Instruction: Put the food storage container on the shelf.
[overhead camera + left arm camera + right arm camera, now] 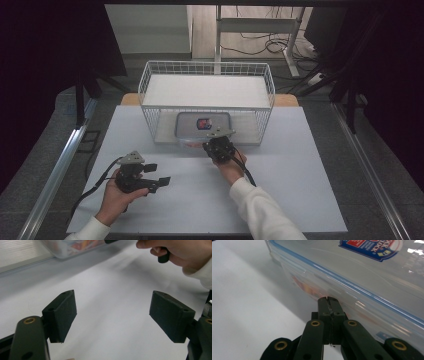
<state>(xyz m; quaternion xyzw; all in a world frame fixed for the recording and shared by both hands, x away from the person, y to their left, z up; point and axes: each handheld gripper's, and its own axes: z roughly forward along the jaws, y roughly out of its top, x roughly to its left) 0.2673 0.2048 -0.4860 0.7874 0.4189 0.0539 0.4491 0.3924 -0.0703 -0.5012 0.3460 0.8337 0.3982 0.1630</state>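
A clear plastic lock-lid container (202, 124) with a blue seal and a red and blue label lies on the lower level of the white wire basket (146, 80). Its near side sticks out toward me. My right gripper (214, 142) is at that near side. In the right gripper view its jaws (328, 300) are shut with nothing between them, their tips right at the side wall of the container (352, 272) just under the lid. My left gripper (157, 175) rests open over the white table at the left, its pads (62, 312) wide apart with nothing between them.
The white table mat (280, 170) spreads around both hands. The wire basket has a white shelf board on top and stands at the table's far middle. Metal rails run along both sides of the table. The right hand (180, 252) appears in the left gripper view.
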